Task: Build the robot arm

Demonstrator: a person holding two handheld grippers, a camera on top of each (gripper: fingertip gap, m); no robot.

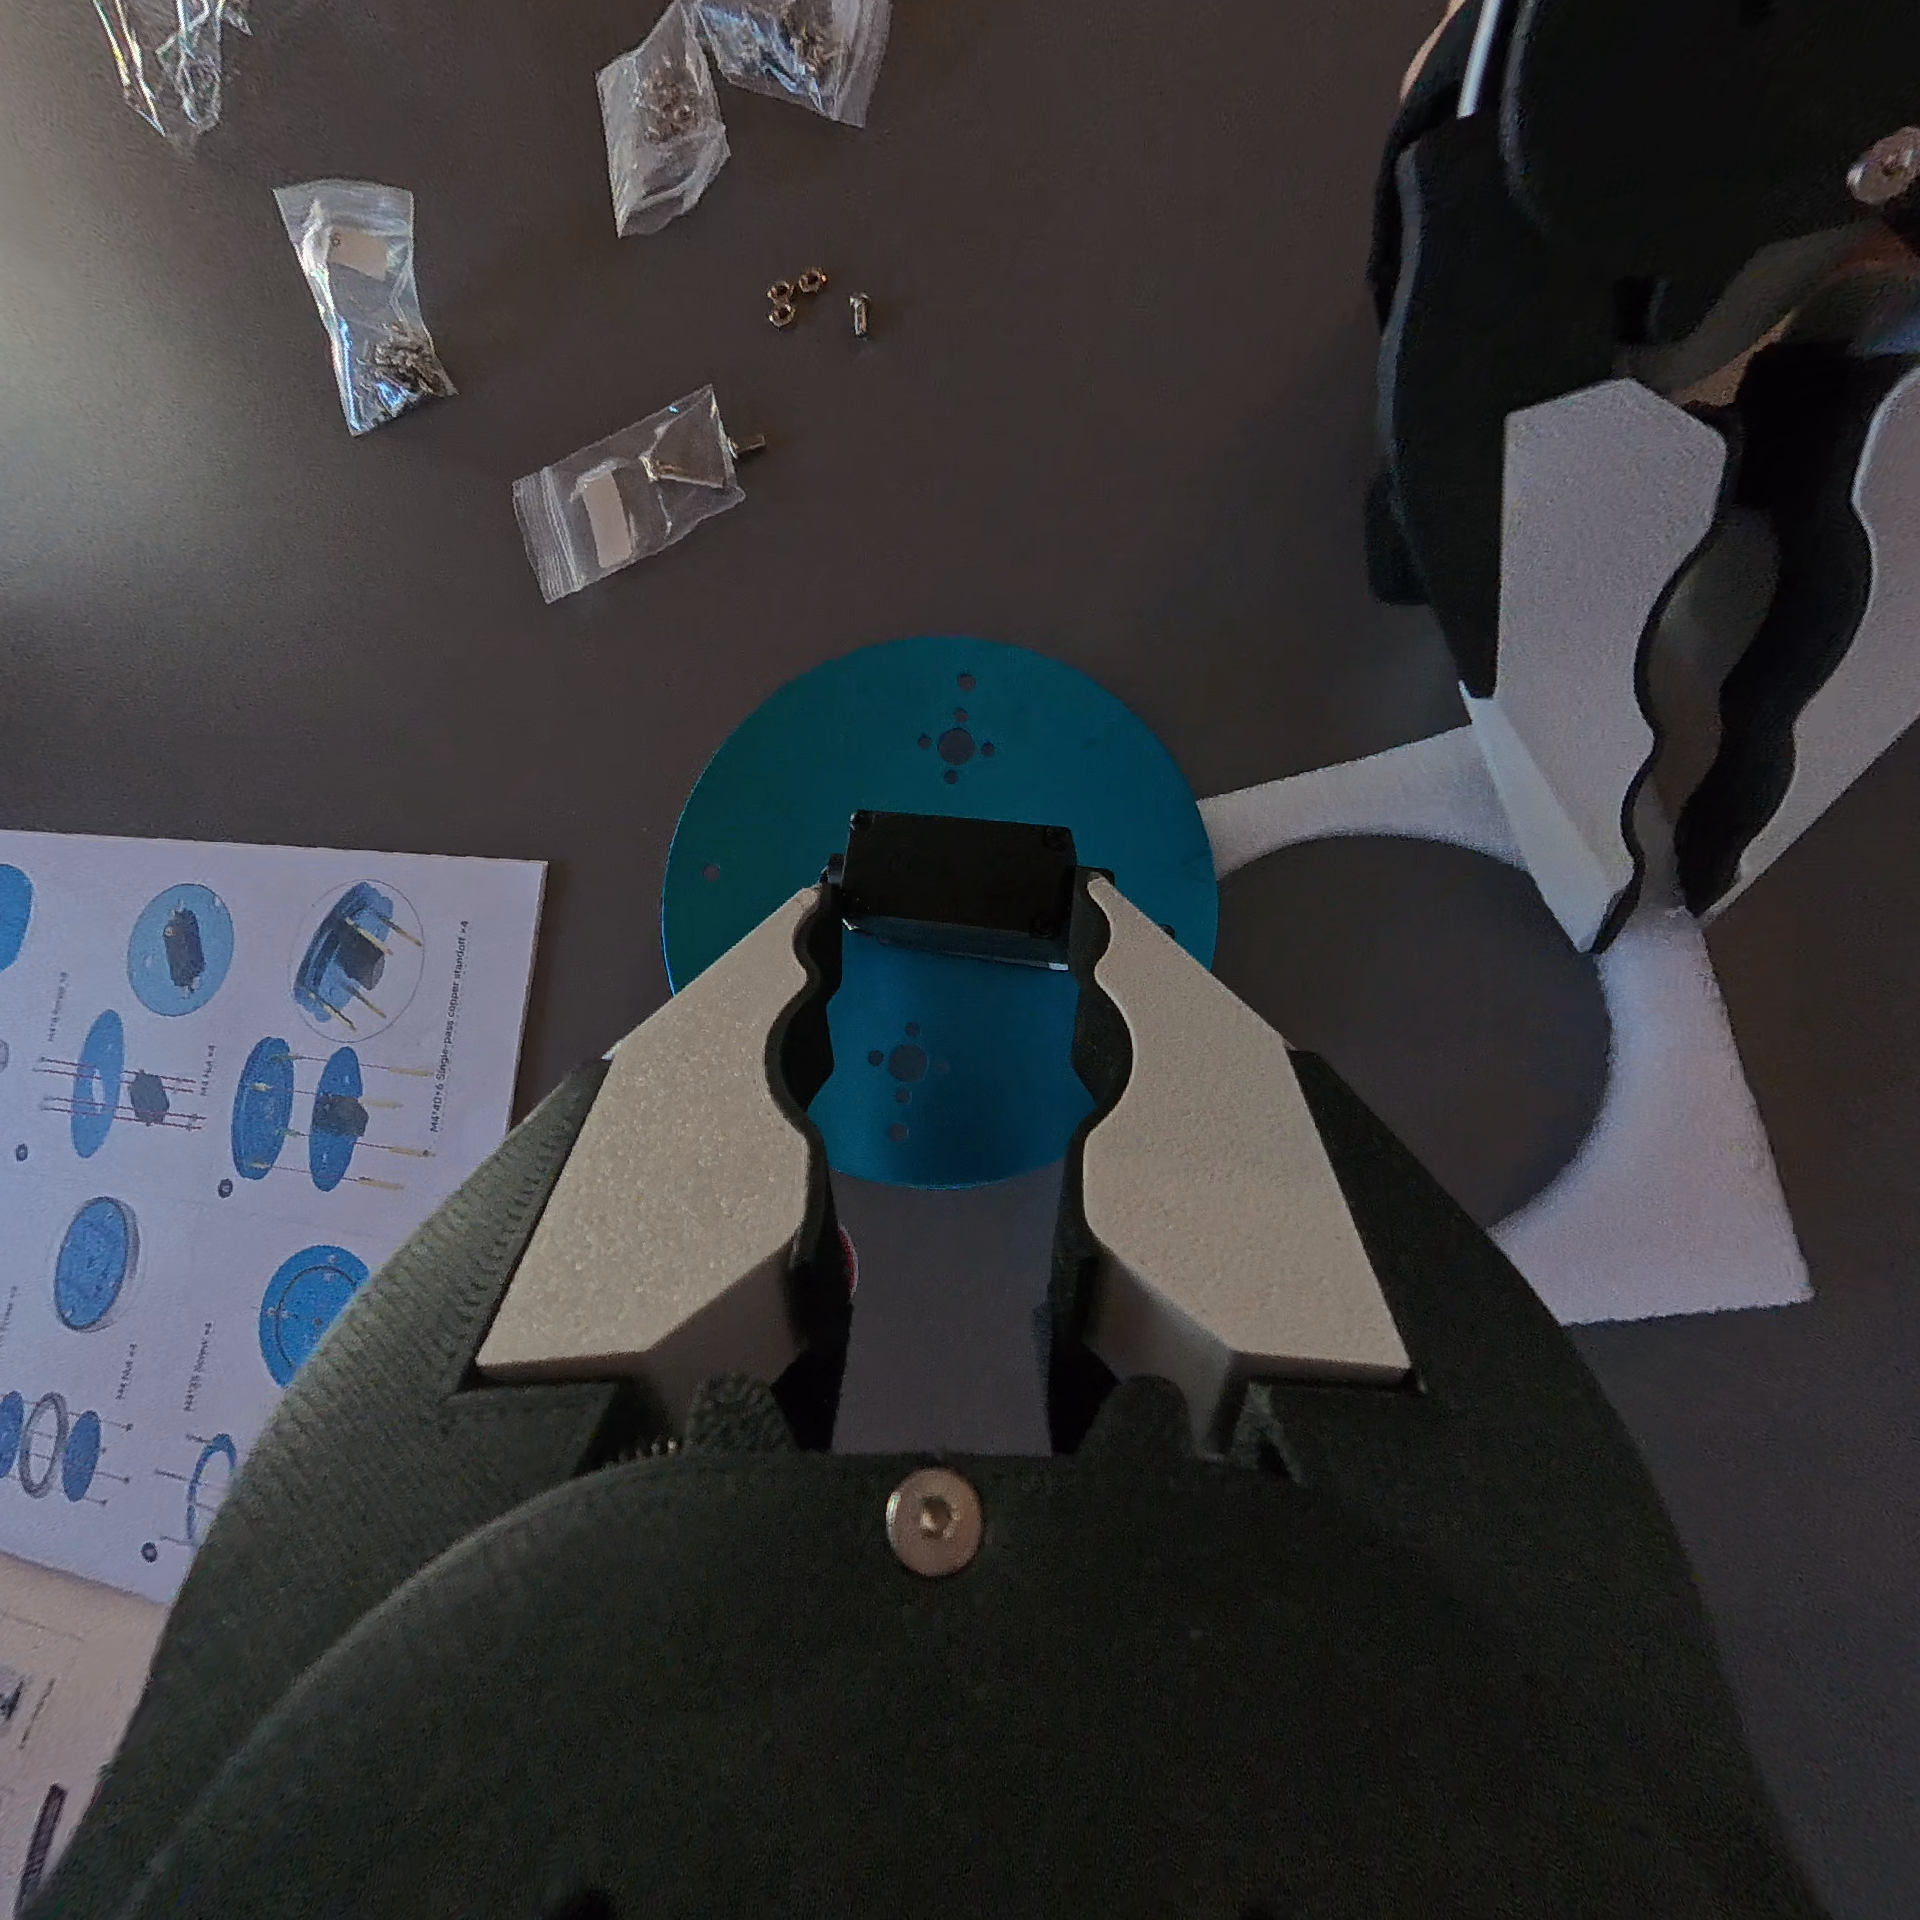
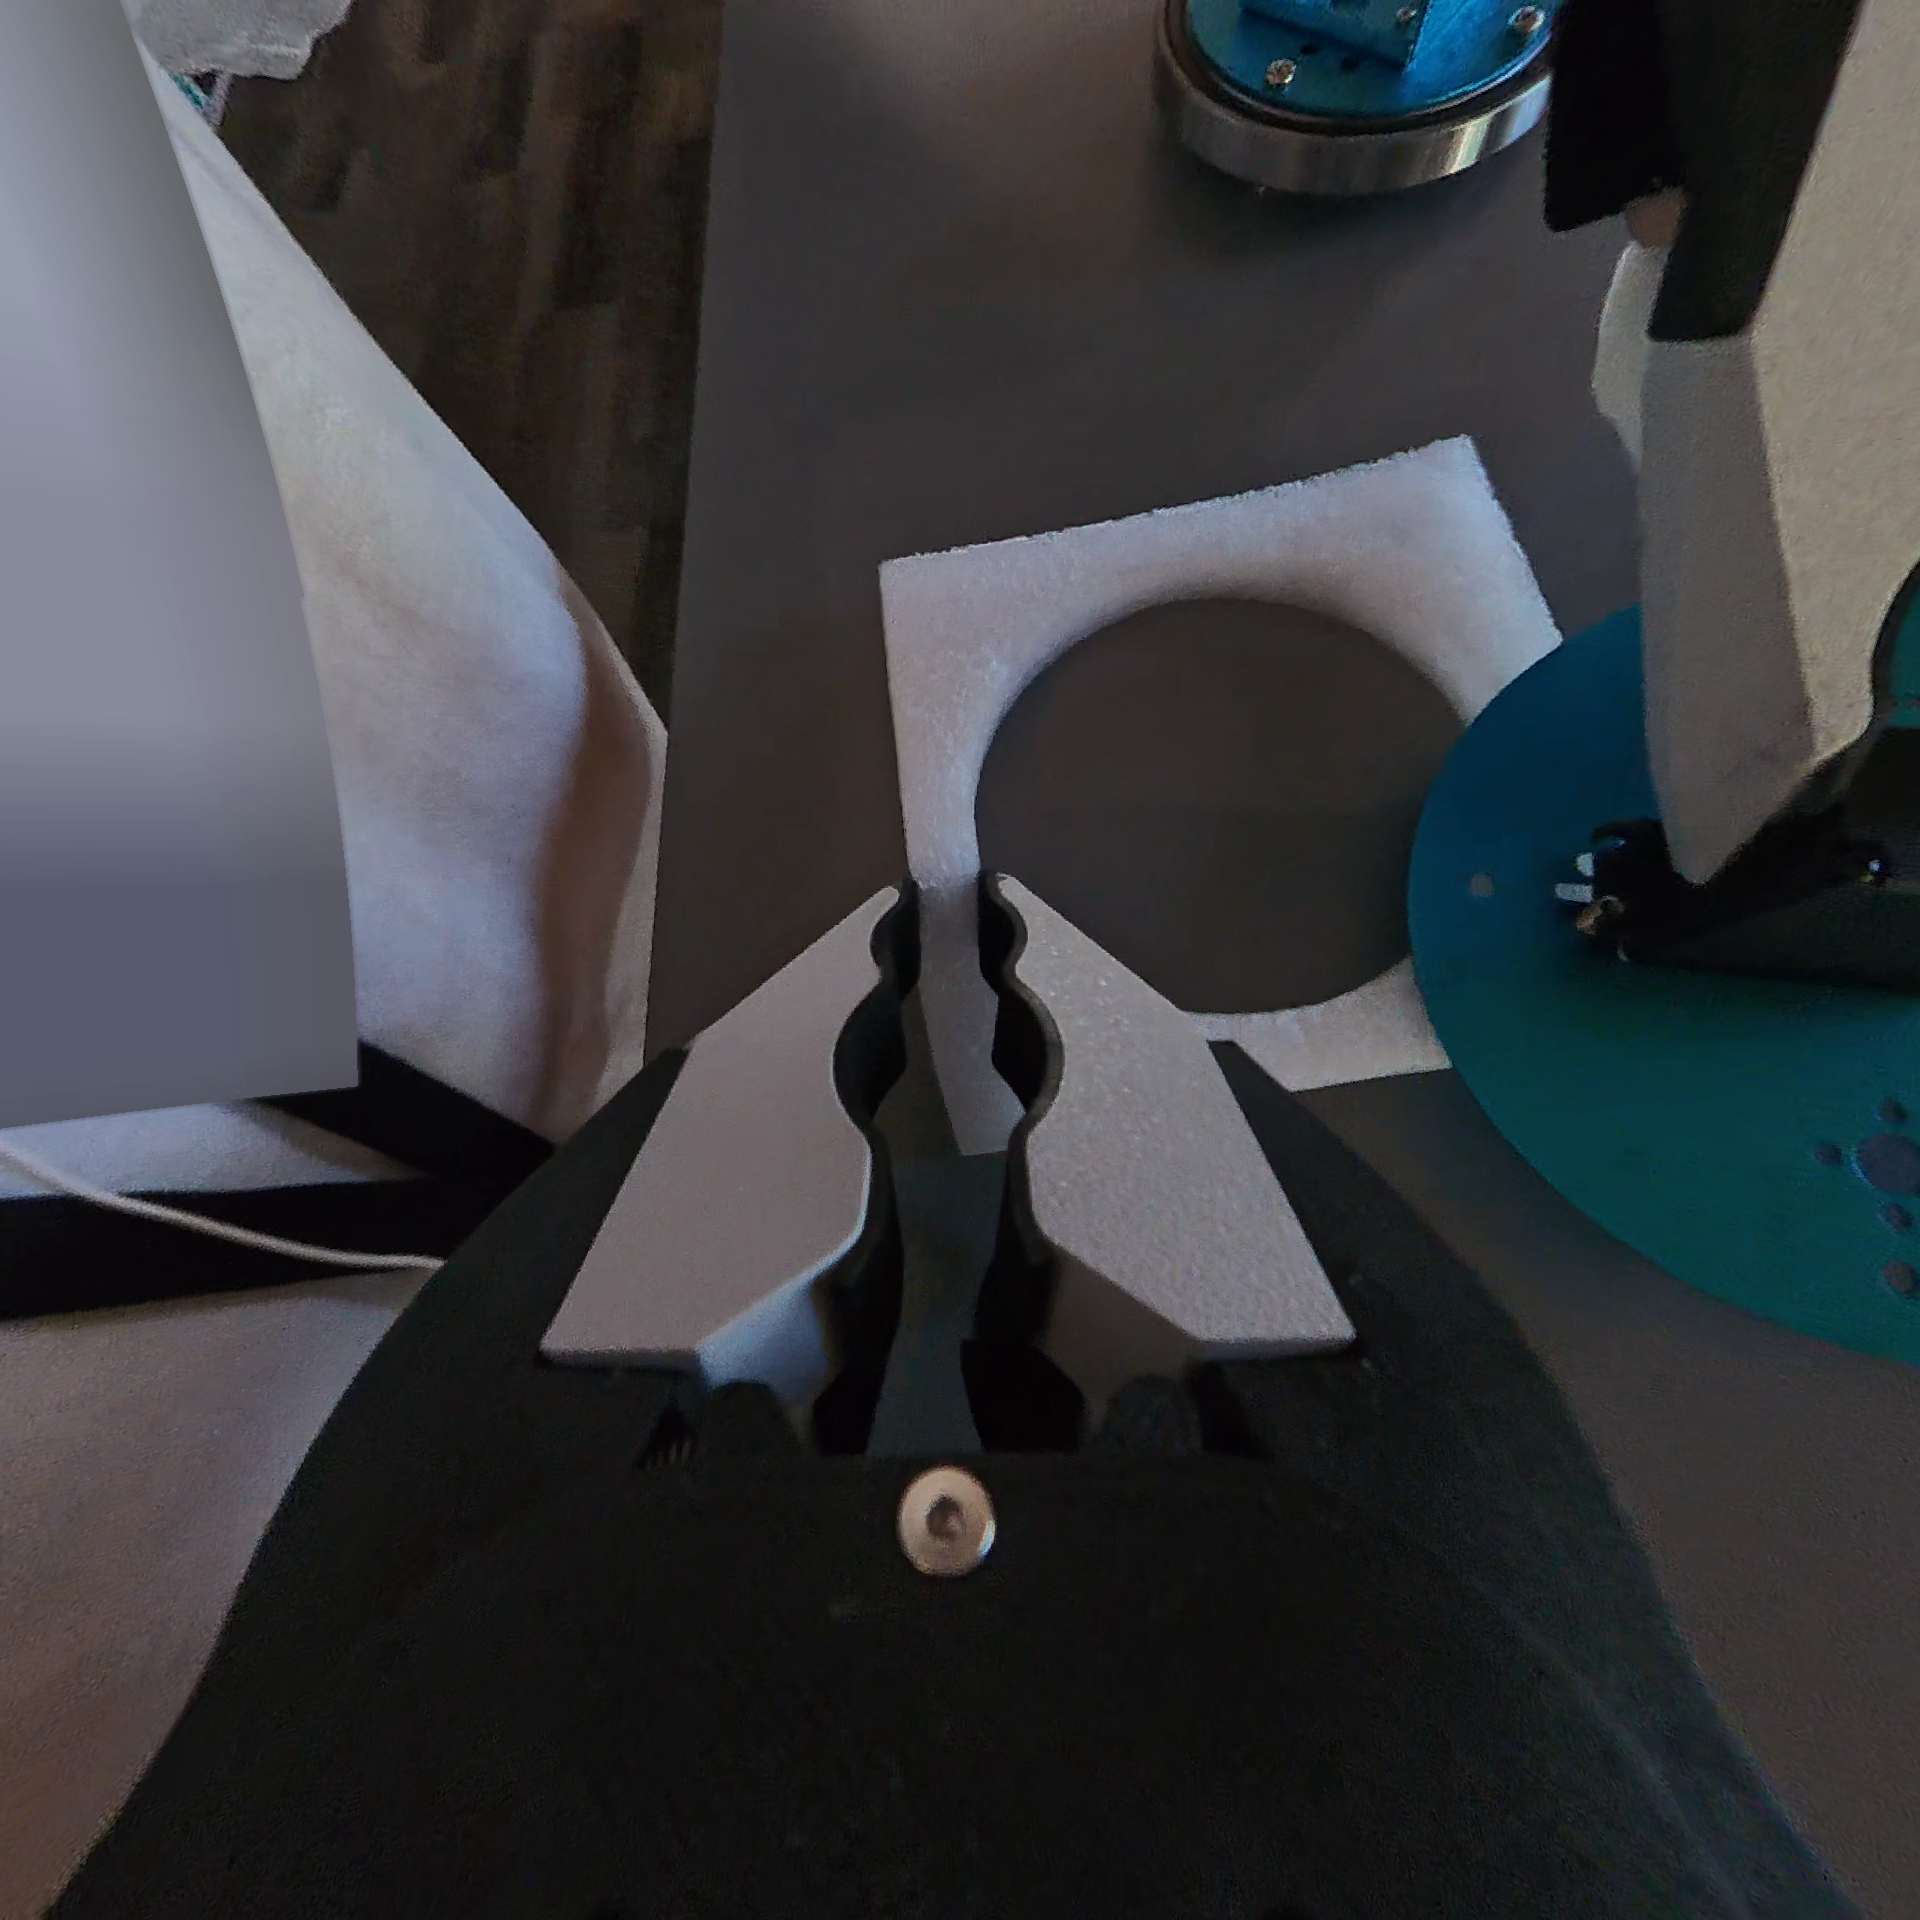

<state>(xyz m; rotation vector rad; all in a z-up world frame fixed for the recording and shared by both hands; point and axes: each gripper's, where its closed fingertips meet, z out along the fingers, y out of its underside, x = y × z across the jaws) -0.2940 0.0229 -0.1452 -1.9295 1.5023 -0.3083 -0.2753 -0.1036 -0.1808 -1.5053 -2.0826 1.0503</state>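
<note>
My left gripper (image 1: pixel 954 894) is shut on a small black servo block (image 1: pixel 956 868) and holds it at the middle of a round blue metal disc (image 1: pixel 935 727) with small holes, which lies on the dark grey table. My right gripper (image 2: pixel 948 888) is shut on the near-left edge of a white foam square (image 2: pixel 1143 540) with a large round cut-out, which lies flat just right of the disc. The right gripper (image 1: pixel 1652 920) also shows in the left wrist view, standing on the foam (image 1: pixel 1351 810). The disc (image 2: pixel 1662 1091) and servo (image 2: pixel 1766 914) show at the right of the right wrist view.
A printed instruction sheet (image 1: pixel 260 1143) lies left of the disc. Several clear bags of screws (image 1: pixel 623 499) lie farther off, with loose brass nuts (image 1: pixel 795 296) and a screw (image 1: pixel 860 312). A steel ring with a blue part (image 2: pixel 1351 114) stands beyond the foam. A person's white clothing (image 2: pixel 416 675) is past the table edge.
</note>
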